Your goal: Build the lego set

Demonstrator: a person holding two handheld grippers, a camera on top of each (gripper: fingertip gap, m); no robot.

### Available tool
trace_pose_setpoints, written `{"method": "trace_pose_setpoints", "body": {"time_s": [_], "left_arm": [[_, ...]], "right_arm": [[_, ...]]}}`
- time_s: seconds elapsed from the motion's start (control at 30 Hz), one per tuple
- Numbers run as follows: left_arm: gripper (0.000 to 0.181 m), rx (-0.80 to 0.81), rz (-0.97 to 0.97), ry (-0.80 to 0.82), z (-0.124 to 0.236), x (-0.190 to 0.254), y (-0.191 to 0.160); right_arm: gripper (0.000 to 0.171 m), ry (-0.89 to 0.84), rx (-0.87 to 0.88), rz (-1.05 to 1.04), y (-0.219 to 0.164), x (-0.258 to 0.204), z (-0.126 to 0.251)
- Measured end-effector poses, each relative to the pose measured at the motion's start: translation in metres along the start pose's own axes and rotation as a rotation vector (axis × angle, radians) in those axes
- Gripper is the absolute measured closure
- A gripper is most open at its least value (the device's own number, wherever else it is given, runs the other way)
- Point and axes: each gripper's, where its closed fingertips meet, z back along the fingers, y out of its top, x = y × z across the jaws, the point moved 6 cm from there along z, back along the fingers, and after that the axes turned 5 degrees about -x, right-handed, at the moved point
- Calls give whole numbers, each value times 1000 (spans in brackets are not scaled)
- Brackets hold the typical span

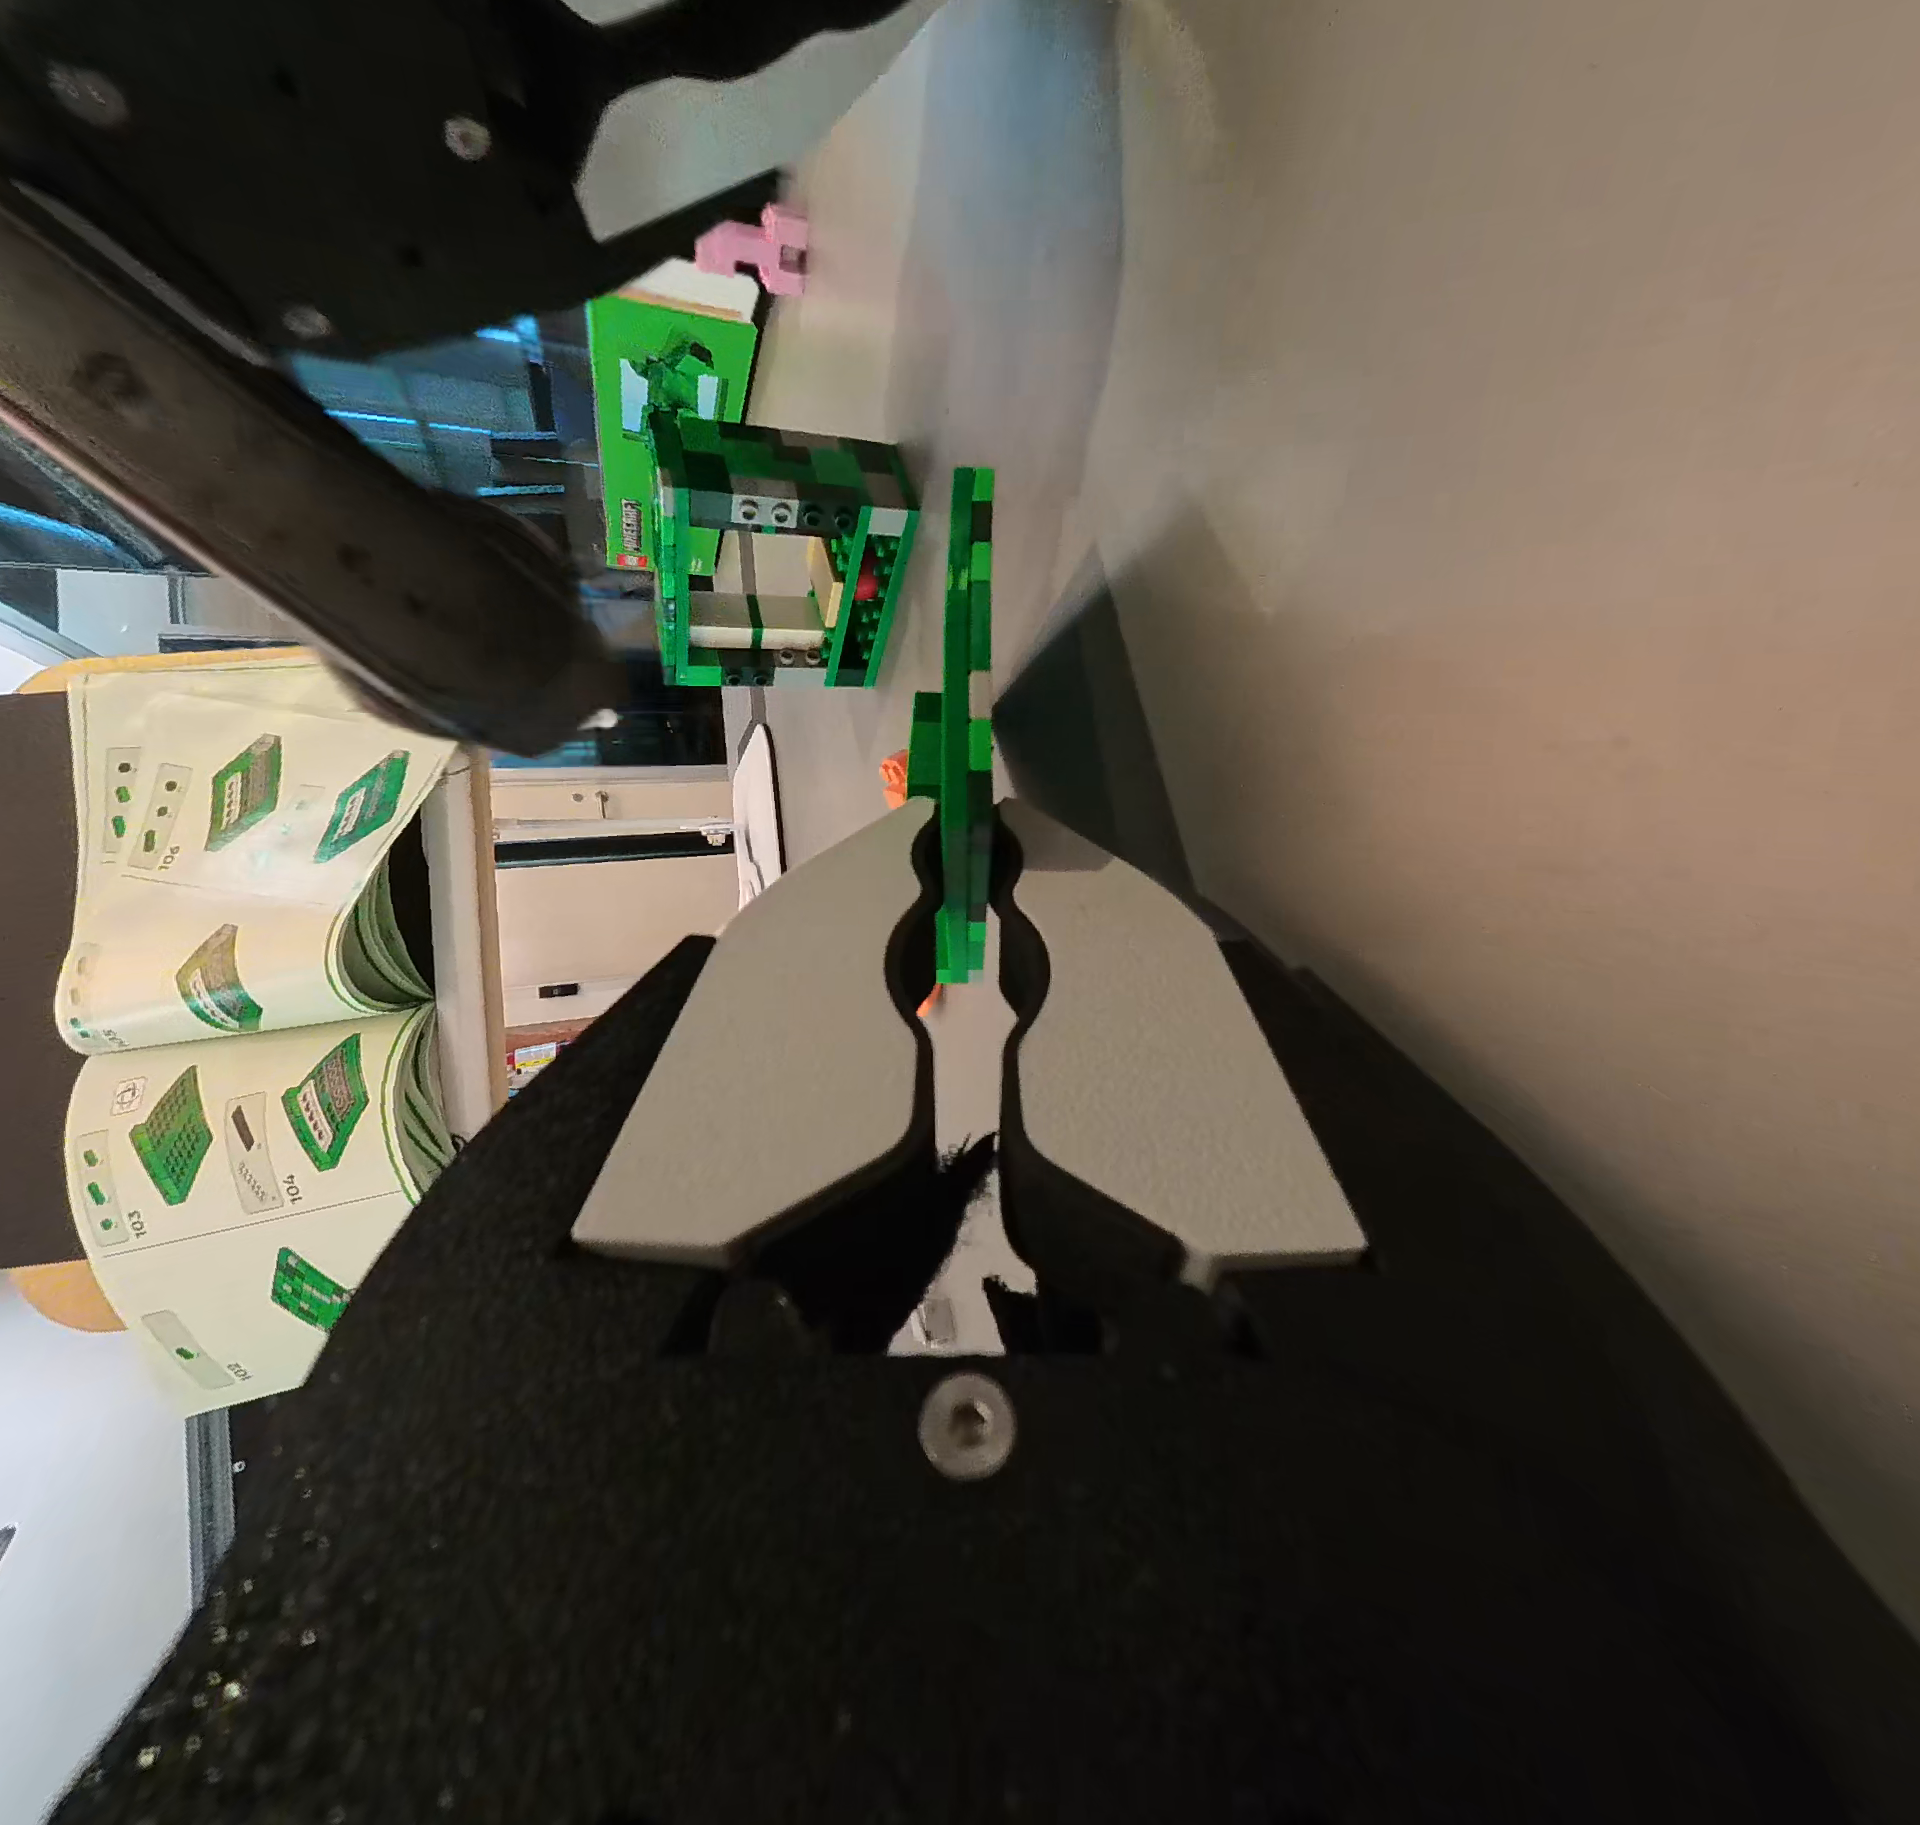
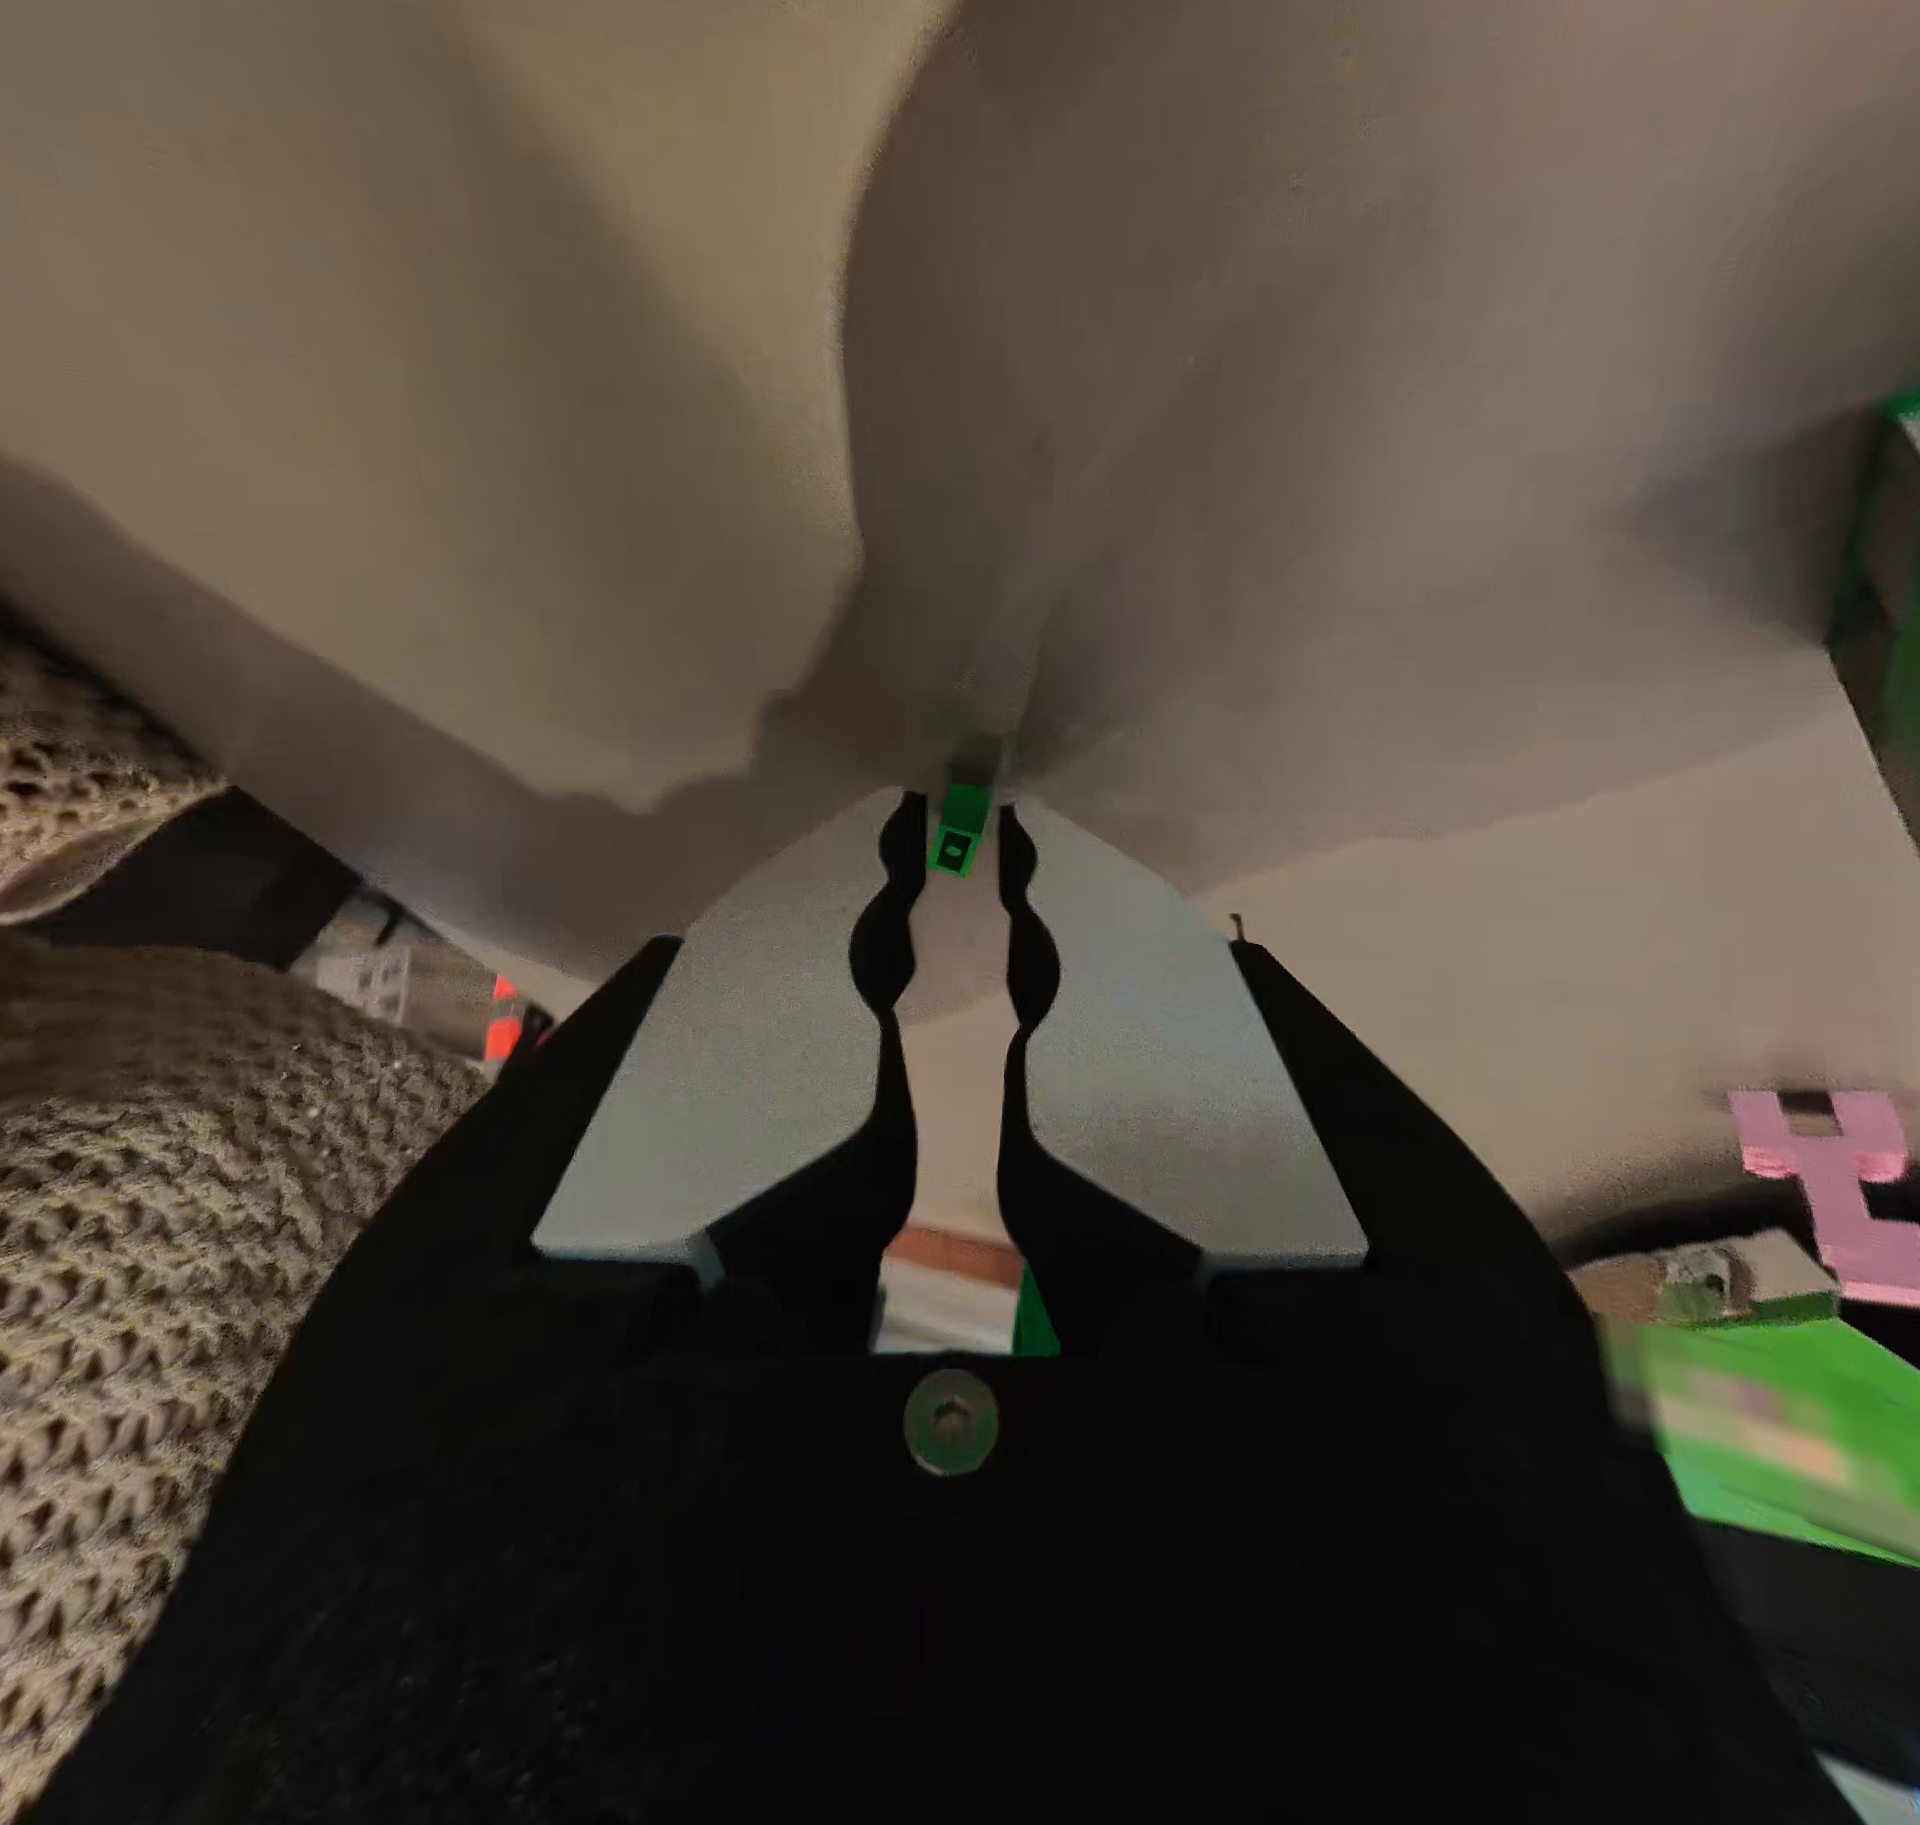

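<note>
My left gripper [image 1: 966, 825] is shut on a flat green plate panel [image 1: 968, 695], seen edge-on and standing against the pale table [image 1: 1455, 632]. Beyond it stands the green and grey box-shaped build [image 1: 779, 560] with an open middle and a red piece inside. The right gripper's black body [image 1: 312, 217] fills the upper left of the left wrist view. In the right wrist view, my right gripper [image 2: 961, 819] is shut on a small green brick [image 2: 958, 830], tips down close to the table [image 2: 520, 321].
An open instruction booklet [image 1: 239, 944] stands at the left. The green set box [image 1: 665, 393] is behind the build. A pink brick figure [image 1: 764, 253] lies beyond it, also in the right wrist view [image 2: 1839, 1193]. A small orange piece [image 1: 894, 773] lies near the panel. A knitted sleeve [image 2: 156, 1204] is at left.
</note>
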Motion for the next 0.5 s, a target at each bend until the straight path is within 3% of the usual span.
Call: {"method": "trace_pose_setpoints", "body": {"time_s": [0.03, 0.27, 0.4, 0.5], "left_arm": [[175, 3, -1, 0, 0, 0, 1], [175, 68, -27, 78, 6, -5, 13], [175, 68, -60, 132, 7, -7, 18], [175, 59, -76, 139, 7, -5, 22]], "right_arm": [[153, -22, 60, -6, -4, -1, 2], [152, -216, 655, -13, -46, -16, 5], [151, -255, 815, -84, -45, -17, -12], [151, -271, 815, -115, -44, -12, -20]]}}
